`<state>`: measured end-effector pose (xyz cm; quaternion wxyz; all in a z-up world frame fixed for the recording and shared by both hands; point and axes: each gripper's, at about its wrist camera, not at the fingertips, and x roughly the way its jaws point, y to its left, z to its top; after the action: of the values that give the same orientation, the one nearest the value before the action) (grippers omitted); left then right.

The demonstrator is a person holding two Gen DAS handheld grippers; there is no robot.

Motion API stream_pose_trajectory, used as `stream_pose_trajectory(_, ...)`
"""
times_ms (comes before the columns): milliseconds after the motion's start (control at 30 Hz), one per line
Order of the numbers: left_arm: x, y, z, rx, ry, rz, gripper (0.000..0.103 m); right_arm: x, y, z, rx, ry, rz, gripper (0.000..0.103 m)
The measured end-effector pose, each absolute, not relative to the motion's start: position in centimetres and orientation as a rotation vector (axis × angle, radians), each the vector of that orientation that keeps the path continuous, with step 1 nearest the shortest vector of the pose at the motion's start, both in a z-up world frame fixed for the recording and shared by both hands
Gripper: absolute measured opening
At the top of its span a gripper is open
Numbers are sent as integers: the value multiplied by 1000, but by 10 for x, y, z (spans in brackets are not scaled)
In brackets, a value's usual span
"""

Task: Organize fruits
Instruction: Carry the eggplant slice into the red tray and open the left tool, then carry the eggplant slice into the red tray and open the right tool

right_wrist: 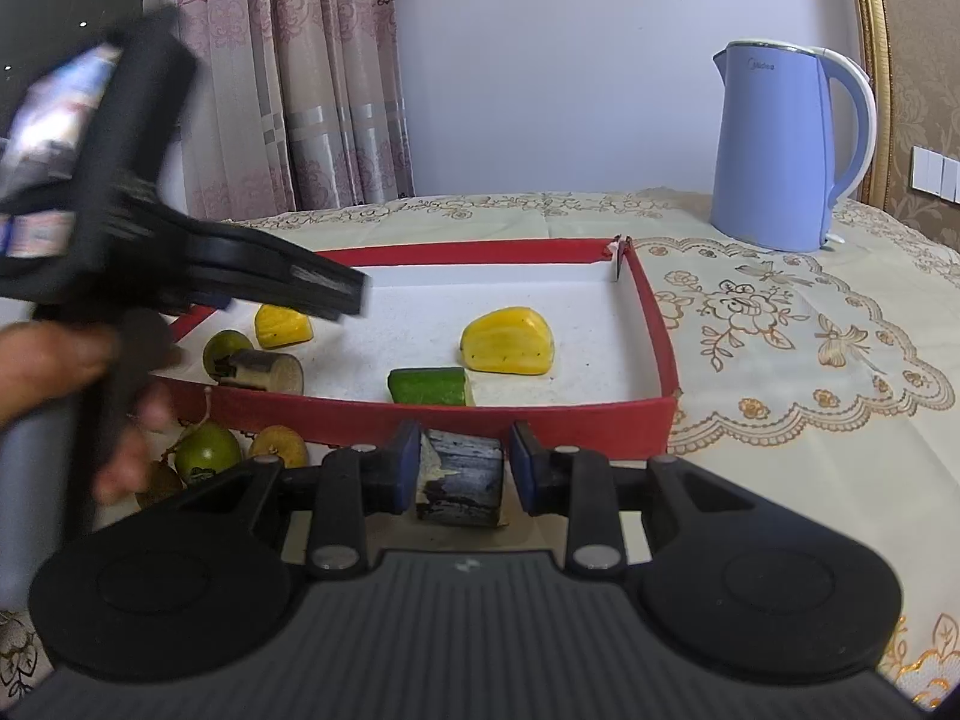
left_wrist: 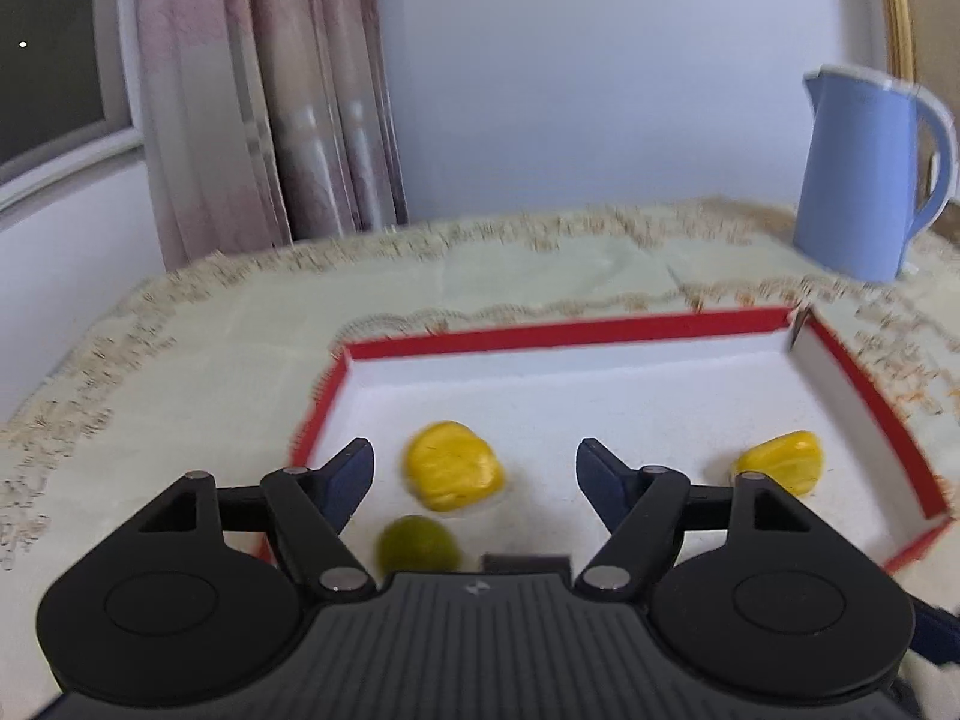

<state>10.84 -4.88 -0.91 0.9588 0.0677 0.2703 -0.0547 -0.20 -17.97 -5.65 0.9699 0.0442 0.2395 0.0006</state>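
Observation:
A red-walled tray [left_wrist: 564, 333] with a white floor holds two yellow fruit pieces [left_wrist: 453, 468] [left_wrist: 780, 468] and a green round fruit [left_wrist: 417, 546]. My left gripper [left_wrist: 474, 471] hangs open over the tray's left part, nothing between its pads. In the right wrist view it [right_wrist: 336, 294] is blurred, held by a hand [right_wrist: 48, 354]. Just before the tray's near wall [right_wrist: 480, 420], my right gripper [right_wrist: 465, 471] is shut on a dark sugarcane piece [right_wrist: 461, 483]. A cucumber piece [right_wrist: 429, 387] and another cane piece [right_wrist: 264, 372] also lie in the tray.
A blue kettle [right_wrist: 774, 150] stands at the back right on the embroidered tablecloth [right_wrist: 780, 348]. Outside the tray's near-left corner lie a green fruit [right_wrist: 207, 450] and brown round fruits [right_wrist: 279, 447]. Curtains [right_wrist: 300, 90] and a wall lie behind the table.

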Motion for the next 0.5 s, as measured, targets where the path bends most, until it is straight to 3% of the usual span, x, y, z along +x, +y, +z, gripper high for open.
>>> stream_pose_trajectory(233,62,3,-3,128,418,17,84,-1,-179,-57,84,486,2,29)
stream_pose_trajectory(500,71,41,-28,28,463,106,84,-7,-177,-55,71,452,-14,27)
